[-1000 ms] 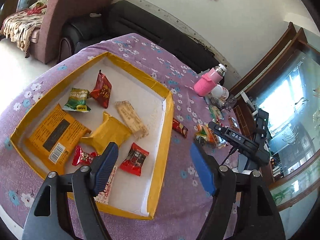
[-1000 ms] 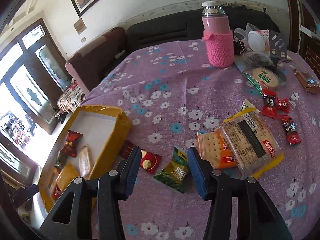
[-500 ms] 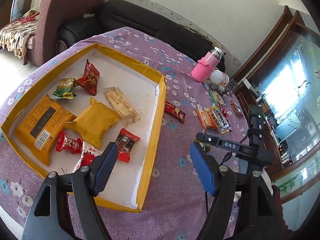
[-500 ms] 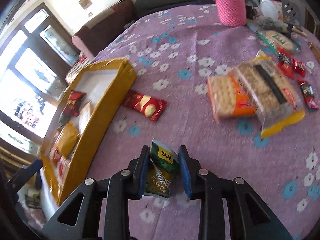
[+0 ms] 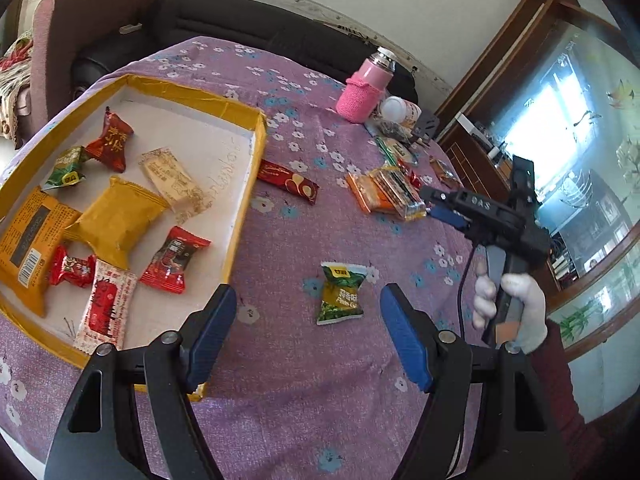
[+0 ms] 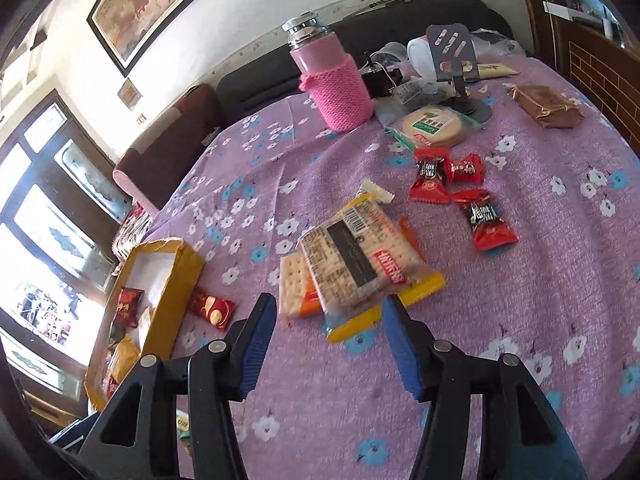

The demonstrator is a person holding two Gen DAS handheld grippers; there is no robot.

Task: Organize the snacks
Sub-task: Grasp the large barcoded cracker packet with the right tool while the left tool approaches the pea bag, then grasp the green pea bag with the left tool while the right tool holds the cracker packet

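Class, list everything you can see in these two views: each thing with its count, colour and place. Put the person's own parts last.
tray: one, yellow-edged, left on the table
snacks in tray: nine, red, yellow, green, pale
green pea packet: one, on the cloth between tray and right gripper
red chip packet: one, just outside the tray wall
cracker packs: two, orange and yellow, overlapping, mid-table
red candies: four, beyond the crackers
round biscuit pack: one, green-edged, near the flask
pink flask: one, far side
brown packet: one, far right
tablecloth: purple, flowered
left gripper: open, empty
right gripper: open, empty
gloved hand: white
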